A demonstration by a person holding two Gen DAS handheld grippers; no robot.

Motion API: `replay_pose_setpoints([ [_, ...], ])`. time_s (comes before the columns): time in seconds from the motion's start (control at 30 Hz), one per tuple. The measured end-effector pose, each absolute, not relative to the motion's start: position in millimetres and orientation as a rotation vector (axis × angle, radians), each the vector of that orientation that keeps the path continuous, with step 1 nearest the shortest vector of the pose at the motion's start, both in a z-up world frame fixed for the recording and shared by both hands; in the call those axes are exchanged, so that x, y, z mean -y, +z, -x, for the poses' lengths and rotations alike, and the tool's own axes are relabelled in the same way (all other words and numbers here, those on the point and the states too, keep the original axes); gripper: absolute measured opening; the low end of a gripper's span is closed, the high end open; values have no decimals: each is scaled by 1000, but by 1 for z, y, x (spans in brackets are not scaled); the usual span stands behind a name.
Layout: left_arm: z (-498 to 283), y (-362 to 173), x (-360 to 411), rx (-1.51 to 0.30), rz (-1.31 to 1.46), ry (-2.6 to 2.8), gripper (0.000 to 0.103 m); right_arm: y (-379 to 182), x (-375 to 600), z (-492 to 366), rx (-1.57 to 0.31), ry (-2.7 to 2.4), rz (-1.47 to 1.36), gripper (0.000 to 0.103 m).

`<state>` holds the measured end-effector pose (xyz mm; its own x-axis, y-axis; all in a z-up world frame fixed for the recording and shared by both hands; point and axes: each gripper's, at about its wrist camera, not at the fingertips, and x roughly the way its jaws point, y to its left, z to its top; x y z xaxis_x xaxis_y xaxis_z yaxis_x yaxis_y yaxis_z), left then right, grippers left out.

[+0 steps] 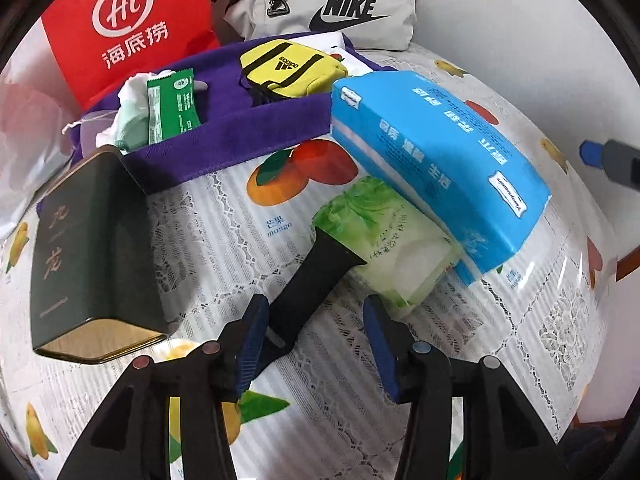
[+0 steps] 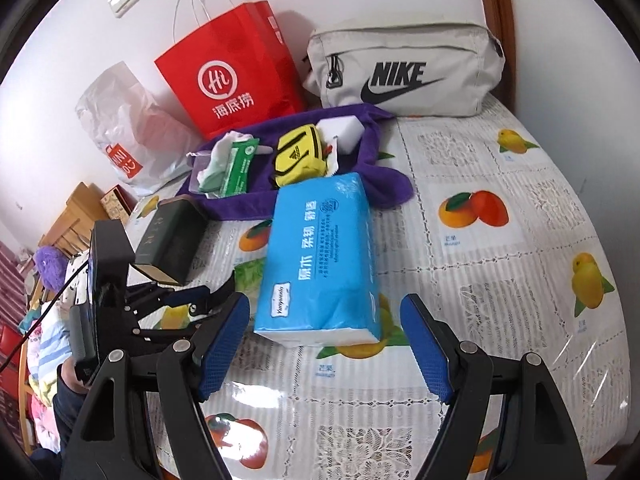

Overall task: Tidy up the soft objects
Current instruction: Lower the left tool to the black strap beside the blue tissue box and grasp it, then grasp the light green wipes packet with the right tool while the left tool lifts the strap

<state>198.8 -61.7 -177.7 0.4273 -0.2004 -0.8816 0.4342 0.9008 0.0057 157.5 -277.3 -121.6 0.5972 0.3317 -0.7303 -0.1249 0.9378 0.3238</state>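
Note:
A blue tissue pack (image 1: 440,160) (image 2: 320,256) lies on a green wipes pack (image 1: 392,240) (image 2: 248,272) on the fruit-print tablecloth. A black scraper-like tool (image 1: 316,276) lies against the green pack. My left gripper (image 1: 316,344) is open, its fingers astride the tool's handle, just short of the green pack. My right gripper (image 2: 324,348) is open, close in front of the blue pack's near end. A purple towel (image 1: 240,128) (image 2: 384,184) behind holds a yellow Adidas pouch (image 1: 292,68) (image 2: 300,156), a green sachet (image 1: 172,108) (image 2: 240,168) and a white sponge (image 2: 340,128).
A dark green tin (image 1: 92,248) (image 2: 172,236) lies at the left. A red paper bag (image 1: 128,24) (image 2: 236,76), a grey Nike bag (image 1: 328,4) (image 2: 404,72) and a plastic bag (image 2: 128,128) stand against the wall. The table edge curves round on the right.

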Motion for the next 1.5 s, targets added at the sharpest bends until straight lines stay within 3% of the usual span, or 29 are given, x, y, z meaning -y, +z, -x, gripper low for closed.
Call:
replay_pose_setpoints([
  [0.33, -215, -181, 62, -1077, -257, -468, 46, -134, 271, -170, -926, 286, -244, 77],
  [0.47, -218, -181, 62, -1075, -257, -476, 32, -138, 270, -173, -937, 288, -243, 77],
  [0.6, -216, -180, 56, -1093, -246, -485, 24, -141, 270, -174, -941, 289, -249, 77],
  [0.97, -210, -182, 61, -1085, -290, -478, 26, -145, 268, -175, -951, 300, -252, 77],
  [1.1, -215, -181, 60, -1095, -275, -463, 19, -143, 266, -173, -950, 304, -250, 77],
  [1.5, -197, -170, 31, -1092, -151, -423, 17, -134, 250, -163, -936, 345, -224, 77],
])
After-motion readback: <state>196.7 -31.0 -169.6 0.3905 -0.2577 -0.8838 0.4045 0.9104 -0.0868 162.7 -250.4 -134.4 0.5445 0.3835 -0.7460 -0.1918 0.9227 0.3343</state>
